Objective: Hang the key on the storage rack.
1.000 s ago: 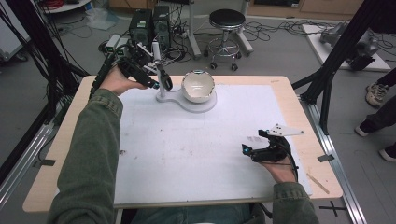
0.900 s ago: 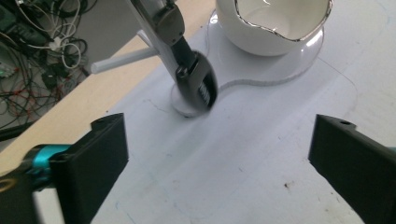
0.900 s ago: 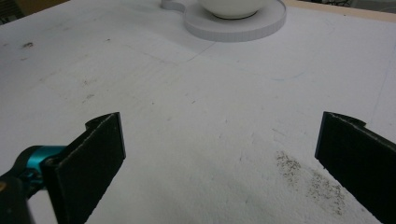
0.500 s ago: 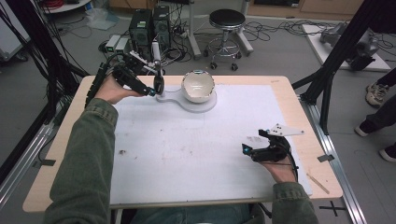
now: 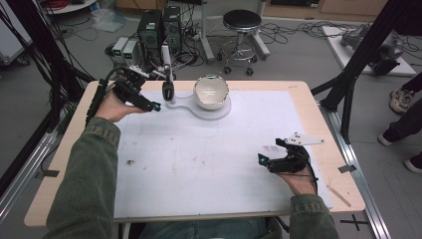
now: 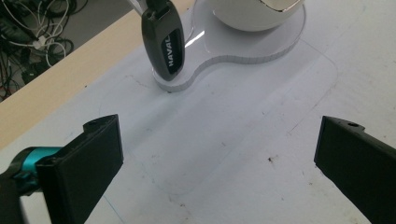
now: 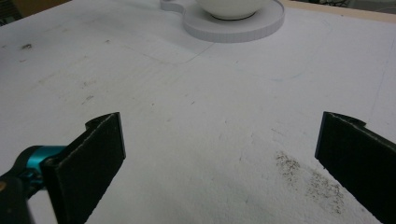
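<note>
- Your left gripper [image 5: 149, 105] sits at about ten o'clock on the table [image 5: 308, 107], its jaws spread wide with nothing between them.
- In the left gripper view, the black handle [image 6: 164, 42] marked with white lettering stands at about eleven o'clock from that gripper [image 6: 219, 163], near but apart from the jaws.
- From above, the black handle [image 5: 168, 90] stands upright on the narrow end of the white base plate [image 5: 185, 105], just to the three o'clock side of your left gripper.
- The white bowl [image 5: 211, 92] rests on the round end of the base plate, at twelve o'clock on the table.
- Your right gripper [image 5: 263, 160] lies at about four o'clock on the white sheet [image 5: 209, 164], well apart from the bowl, jaws wide apart and empty.
- In the right gripper view, the base plate [image 7: 243, 28] and bowl [image 7: 229, 7] lie at twelve o'clock, far ahead of the spread jaws.
</note>
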The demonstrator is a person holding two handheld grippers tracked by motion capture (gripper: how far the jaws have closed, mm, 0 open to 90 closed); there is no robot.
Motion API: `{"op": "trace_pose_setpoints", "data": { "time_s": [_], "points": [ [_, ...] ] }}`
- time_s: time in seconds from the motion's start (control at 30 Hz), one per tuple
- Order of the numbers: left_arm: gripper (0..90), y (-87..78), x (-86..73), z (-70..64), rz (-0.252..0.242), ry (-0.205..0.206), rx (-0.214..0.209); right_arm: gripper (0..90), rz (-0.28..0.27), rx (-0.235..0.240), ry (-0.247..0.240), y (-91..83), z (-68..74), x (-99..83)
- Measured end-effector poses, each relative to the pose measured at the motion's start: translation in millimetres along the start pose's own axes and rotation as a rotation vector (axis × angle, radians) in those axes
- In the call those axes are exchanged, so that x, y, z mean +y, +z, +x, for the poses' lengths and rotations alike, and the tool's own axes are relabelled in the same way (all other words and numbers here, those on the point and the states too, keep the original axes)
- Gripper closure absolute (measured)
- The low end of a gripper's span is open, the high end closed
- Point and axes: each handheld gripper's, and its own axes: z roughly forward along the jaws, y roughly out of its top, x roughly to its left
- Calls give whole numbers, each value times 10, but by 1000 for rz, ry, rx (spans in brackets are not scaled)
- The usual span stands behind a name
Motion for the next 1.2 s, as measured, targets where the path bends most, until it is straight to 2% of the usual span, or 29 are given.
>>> {"op": "trace_pose_setpoints", "data": {
  "time_s": [0.6, 0.9, 1.2],
  "points": [
    [17, -89, -492, -171, -41, 28, 23, 5, 4, 1, 1, -3, 11, -3],
    [17, -88, -791, -102, -47, -44, 31, 5, 8, -1, 1, 5, 17, -6],
    [17, -143, -1050, -93, -62, -66, 40, 5, 12, -3, 2, 2, 26, -8]
  ]
}}
